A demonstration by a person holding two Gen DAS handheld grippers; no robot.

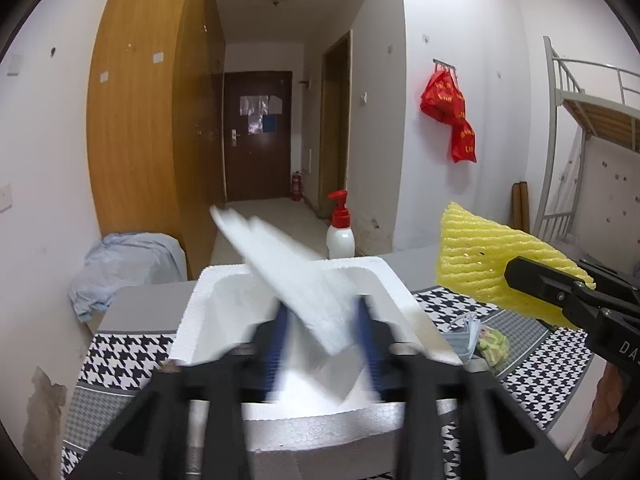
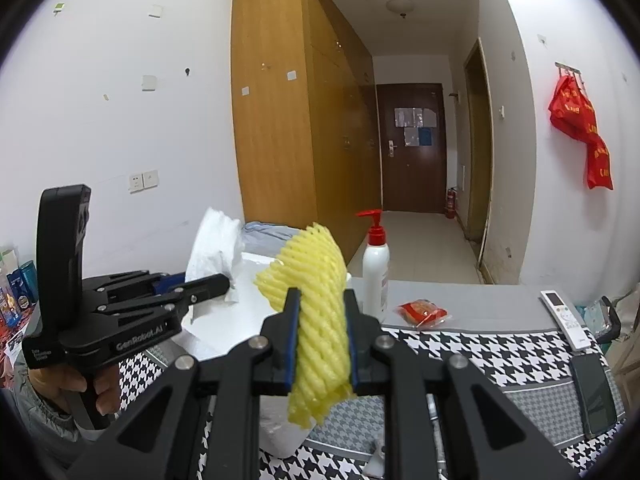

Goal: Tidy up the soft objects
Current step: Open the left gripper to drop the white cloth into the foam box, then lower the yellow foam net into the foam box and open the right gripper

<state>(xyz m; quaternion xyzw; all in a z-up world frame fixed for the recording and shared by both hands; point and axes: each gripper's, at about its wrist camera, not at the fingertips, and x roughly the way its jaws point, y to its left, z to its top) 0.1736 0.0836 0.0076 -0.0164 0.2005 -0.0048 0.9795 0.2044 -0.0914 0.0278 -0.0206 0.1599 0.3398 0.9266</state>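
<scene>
Your right gripper [image 2: 320, 332] is clamped on the yellow foam net [image 2: 318, 300], its blue-lined fingers [image 2: 291, 336] pressed against both sides so the net stands up between them and sticks out above and below. From the left wrist view that same net [image 1: 492, 264] hangs in the air to the right of the white foam box [image 1: 384, 416], above the houndstooth cloth [image 1: 532, 360], with your right gripper [image 1: 520, 276] reaching in from the right edge. Your left gripper [image 1: 320, 344] is over the box with a white paper towel [image 1: 288, 268] slanting up and away between its fingers [image 1: 276, 344]; the picture is blurred here and the fingers look set apart, so you cannot tell whether they are pinching the towel or have let go of it. In the right wrist view your left gripper [image 2: 224, 280] shows from the side, its tip against the crumpled towel [image 2: 218, 248] at the box [image 2: 236, 320]. A white pump bottle with a red top [image 2: 375, 264] stands on the grey table edge just behind the box, a small red packet [image 2: 422, 312] lies near it, a white remote [image 2: 566, 318] and a dark phone [image 2: 592, 392] lie further right on the table. A face mask [image 1: 466, 336] lies on the cloth beside the box.
</scene>
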